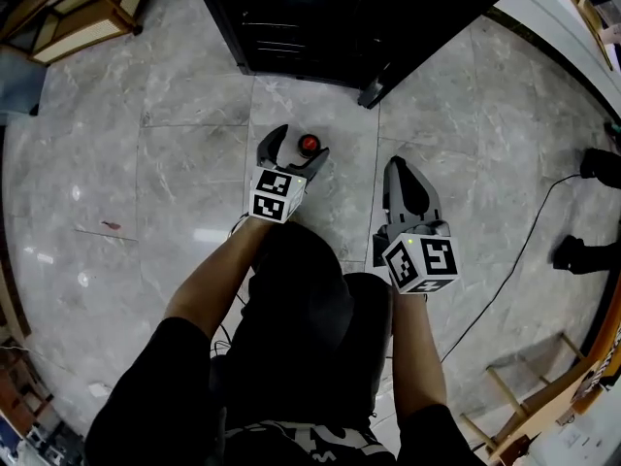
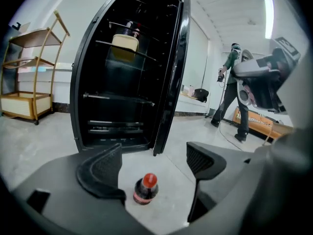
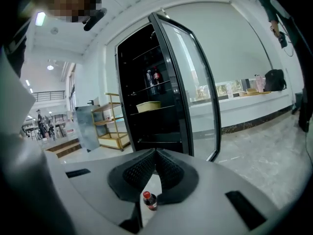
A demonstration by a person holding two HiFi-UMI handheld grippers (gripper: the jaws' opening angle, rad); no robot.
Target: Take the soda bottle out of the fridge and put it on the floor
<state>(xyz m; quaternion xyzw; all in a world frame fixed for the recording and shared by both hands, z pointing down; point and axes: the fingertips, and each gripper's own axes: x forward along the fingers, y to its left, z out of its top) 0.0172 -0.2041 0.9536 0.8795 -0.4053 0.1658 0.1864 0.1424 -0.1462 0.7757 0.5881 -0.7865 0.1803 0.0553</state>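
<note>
No legible text, brand or number, not even on the soda bottle (image 2: 145, 189) label.

two tools are counted: the left tool (image 1: 303, 142) and the right tool (image 1: 399, 163). two marker cubes are counted, one per tool: the left cube (image 1: 272, 197) and the right cube (image 1: 424, 263). one soda bottle (image 1: 309, 145) is seen on the floor (image 1: 175, 192). one fridge (image 2: 112, 82) is counted, with one door (image 2: 171, 72). inside it, one yellow tub (image 2: 125, 44) is seen, and two more bottles (image 3: 152, 76) are counted on an upper shelf. in the head view two wooden racks are counted, the far rack (image 1: 87, 8) and the near rack (image 1: 529, 396), along with two dark shoes (image 1: 602, 168) and one cable (image 1: 514, 260). one other person (image 2: 234, 97) is seen.
</note>
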